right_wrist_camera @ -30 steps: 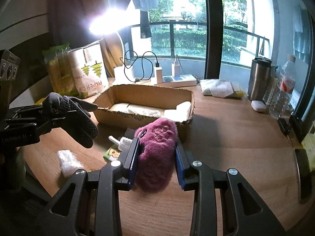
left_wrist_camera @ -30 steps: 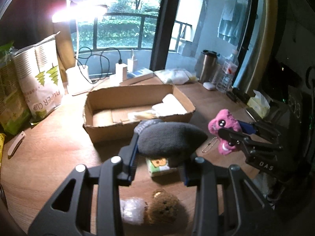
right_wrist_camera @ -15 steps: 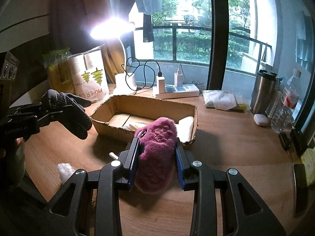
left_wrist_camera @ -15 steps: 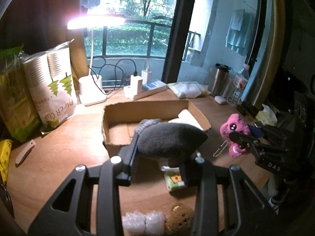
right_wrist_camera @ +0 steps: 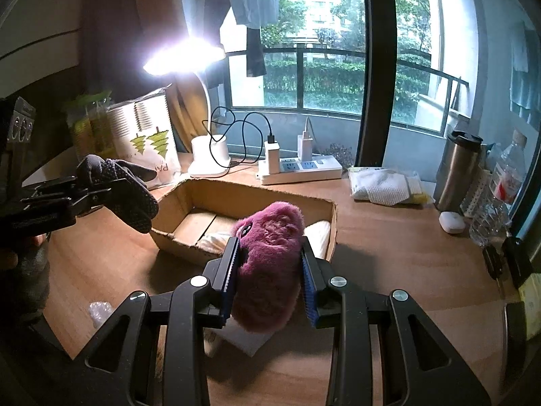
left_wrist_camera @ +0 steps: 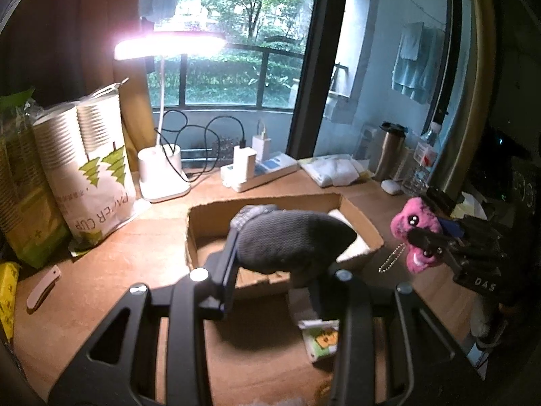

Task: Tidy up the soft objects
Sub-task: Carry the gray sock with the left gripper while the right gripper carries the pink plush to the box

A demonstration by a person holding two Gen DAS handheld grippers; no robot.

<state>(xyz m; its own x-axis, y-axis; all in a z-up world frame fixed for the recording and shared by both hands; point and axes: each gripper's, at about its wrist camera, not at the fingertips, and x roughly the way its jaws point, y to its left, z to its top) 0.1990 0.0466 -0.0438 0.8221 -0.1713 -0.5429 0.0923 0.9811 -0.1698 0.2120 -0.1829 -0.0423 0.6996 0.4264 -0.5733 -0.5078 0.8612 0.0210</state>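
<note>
My left gripper [left_wrist_camera: 275,270] is shut on a dark grey glove [left_wrist_camera: 290,242] and holds it above the near wall of an open cardboard box [left_wrist_camera: 196,223]. The glove also shows in the right wrist view [right_wrist_camera: 125,193], left of the box [right_wrist_camera: 250,196]. My right gripper [right_wrist_camera: 270,270] is shut on a pink plush toy [right_wrist_camera: 268,260], raised in front of the box's near right corner. The toy also shows in the left wrist view [left_wrist_camera: 417,233], right of the box, with a bead chain hanging from it. White soft items [right_wrist_camera: 319,233] lie inside the box.
A lit desk lamp [left_wrist_camera: 162,176], a bag of paper cups [left_wrist_camera: 91,176], a power strip [right_wrist_camera: 301,169], a steel tumbler [right_wrist_camera: 456,169] and a folded cloth [right_wrist_camera: 385,186] stand around the box. A small green packet [left_wrist_camera: 321,338] and a bubble-wrap piece [right_wrist_camera: 99,311] lie on the near tabletop.
Both grippers have risen and moved toward the box, each still holding its item. The glove now hangs over the box's near wall; the plush sits closer to the near right corner.
</note>
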